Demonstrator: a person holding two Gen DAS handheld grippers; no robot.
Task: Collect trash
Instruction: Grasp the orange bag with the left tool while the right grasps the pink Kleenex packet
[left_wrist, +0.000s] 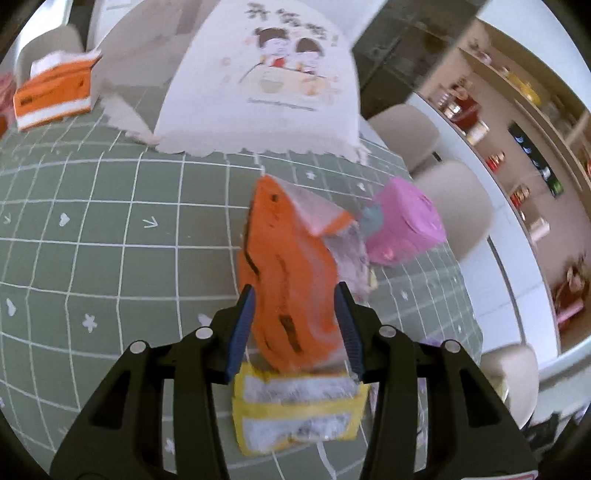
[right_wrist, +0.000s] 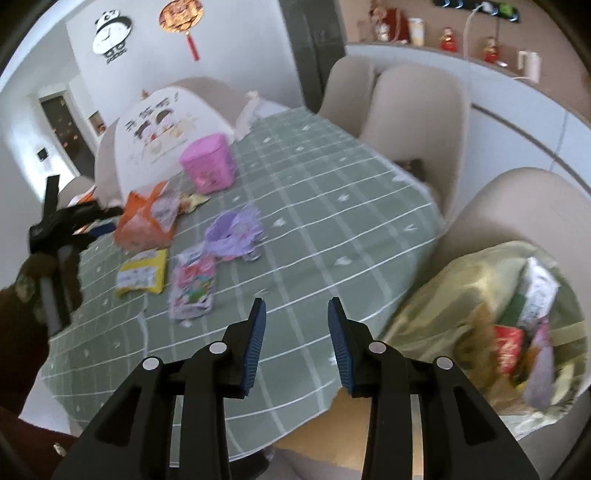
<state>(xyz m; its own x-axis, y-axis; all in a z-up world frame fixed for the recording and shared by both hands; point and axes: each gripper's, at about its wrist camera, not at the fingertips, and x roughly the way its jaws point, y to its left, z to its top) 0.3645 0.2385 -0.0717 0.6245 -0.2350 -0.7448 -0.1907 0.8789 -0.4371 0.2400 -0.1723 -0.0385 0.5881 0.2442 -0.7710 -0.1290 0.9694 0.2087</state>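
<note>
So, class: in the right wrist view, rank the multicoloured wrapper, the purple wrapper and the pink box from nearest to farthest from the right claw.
1. Multicoloured wrapper, just ahead-left of the right claw.
2. Purple wrapper, beyond it, mid-table.
3. Pink box, farthest, beside the white food cover.

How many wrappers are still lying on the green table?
3 lying loose: a yellow wrapper, a pink-and-white wrapper beside it, a purple wrapper behind. The left gripper holds an orange wrapper. Others may be hidden.
</note>
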